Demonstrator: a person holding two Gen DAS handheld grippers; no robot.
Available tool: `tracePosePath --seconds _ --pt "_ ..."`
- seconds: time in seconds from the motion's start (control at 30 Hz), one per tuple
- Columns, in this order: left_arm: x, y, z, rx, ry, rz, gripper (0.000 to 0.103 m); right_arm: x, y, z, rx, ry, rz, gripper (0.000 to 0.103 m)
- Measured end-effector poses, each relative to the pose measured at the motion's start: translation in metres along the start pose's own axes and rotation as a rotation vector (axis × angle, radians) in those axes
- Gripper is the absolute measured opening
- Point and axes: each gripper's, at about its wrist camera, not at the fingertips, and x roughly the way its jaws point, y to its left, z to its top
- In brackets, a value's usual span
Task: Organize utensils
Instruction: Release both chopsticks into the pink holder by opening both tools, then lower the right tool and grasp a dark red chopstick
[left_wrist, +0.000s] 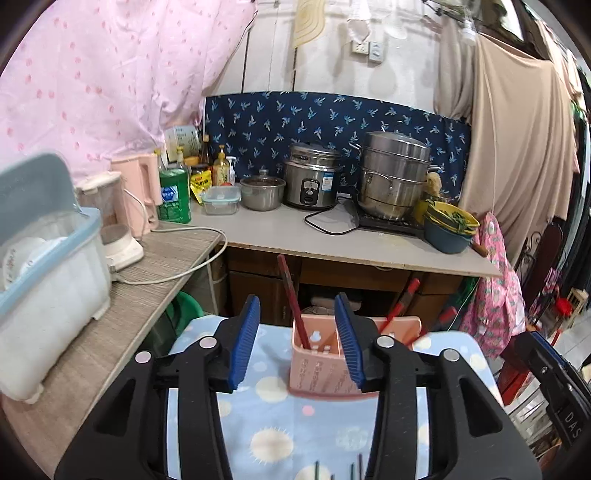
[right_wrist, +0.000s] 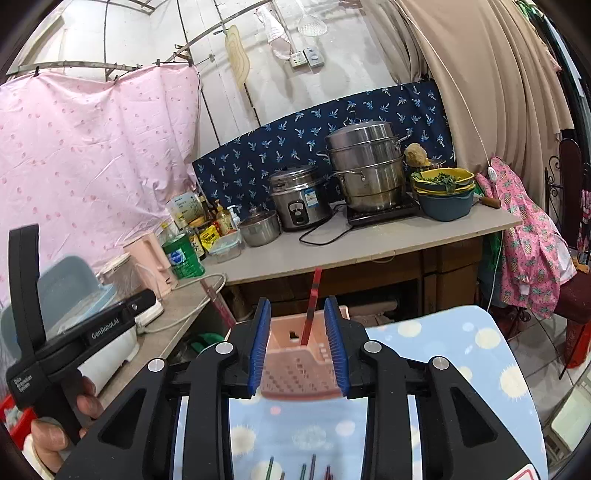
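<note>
A pink perforated utensil holder (left_wrist: 325, 363) (right_wrist: 301, 363) stands on a light blue dotted cloth (left_wrist: 280, 424) (right_wrist: 443, 354). One red chopstick (left_wrist: 291, 295) (right_wrist: 312, 306) stands upright in it, and a second red chopstick (left_wrist: 402, 299) leans out at its right side. Several more chopsticks (left_wrist: 317, 470) (right_wrist: 313, 465) lie on the cloth at the near edge, mostly hidden by the gripper bodies. My left gripper (left_wrist: 297, 343) is open just short of the holder, with nothing between its blue pads. My right gripper (right_wrist: 297, 347) is also open and holds nothing, its fingers framing the holder beyond them.
Behind the cloth runs a counter (left_wrist: 295, 236) with a rice cooker (left_wrist: 314, 181), a steamer pot (left_wrist: 395, 173), stacked bowls (left_wrist: 448, 229), a small pot and bottles. A dish box (left_wrist: 48, 266) and a pink kettle (left_wrist: 136, 192) stand on the left worktop. A hand (right_wrist: 55, 435) grips the left tool.
</note>
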Motion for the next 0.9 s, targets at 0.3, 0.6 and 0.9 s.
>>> tracePosePath --seconds 0.3,0.6,0.9 --pt "-0.057 -0.001 -0.044 0.038 0.046 -0.006 0.045 -0.057 0.0 -0.049 -0.003 0.047 -0.018 0.032" --pt "-0.094 0.009 -0.097 0.06 0.105 0.011 0.049 -0.094 0.004 -0.105 -0.03 0.125 -0.034 0.032" --pt "-0.107 0.019 -0.163 0.086 0.222 0.029 0.05 -0.108 -0.003 -0.176 -0.068 0.272 -0.08 0.032"
